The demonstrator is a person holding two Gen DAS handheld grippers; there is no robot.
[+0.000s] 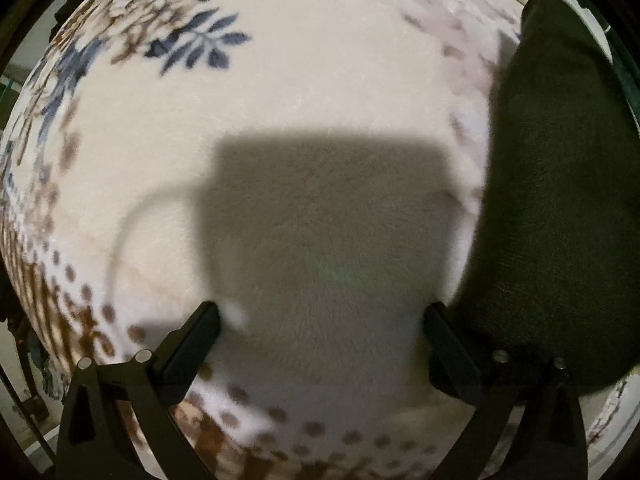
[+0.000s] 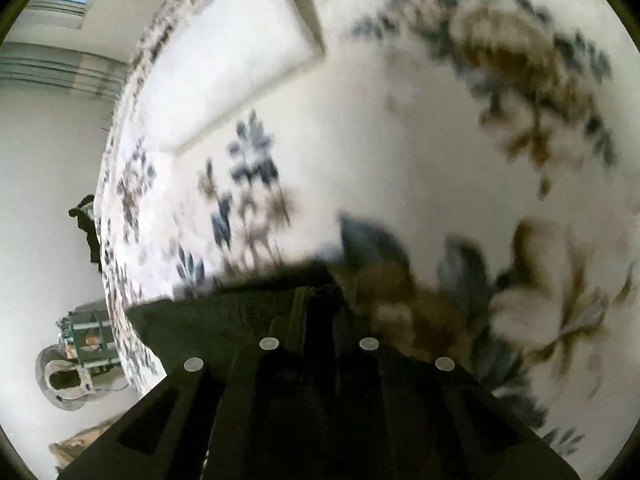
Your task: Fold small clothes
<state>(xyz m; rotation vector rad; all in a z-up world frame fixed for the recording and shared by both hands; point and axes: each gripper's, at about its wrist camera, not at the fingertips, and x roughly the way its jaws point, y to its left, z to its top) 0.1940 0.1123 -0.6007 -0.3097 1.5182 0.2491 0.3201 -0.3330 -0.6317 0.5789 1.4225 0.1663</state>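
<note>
A dark green, almost black garment (image 1: pixel 560 184) lies on the cream floral blanket (image 1: pixel 320 80) at the right of the left wrist view. My left gripper (image 1: pixel 322 320) is open and empty just above the blanket; its right finger (image 1: pixel 444 332) is beside the garment's left edge. In the right wrist view my right gripper (image 2: pixel 320 300) is shut on an edge of the same dark garment (image 2: pixel 208 320), which hangs to the left of the fingers. The view is blurred.
A white pillow or folded sheet (image 2: pixel 240 52) lies further up the bed. Beyond the bed edge at left are a white floor, a green rack (image 2: pixel 92 340) and a shoe-like item (image 2: pixel 64 380). A dark item (image 2: pixel 90 232) hangs at the bed edge.
</note>
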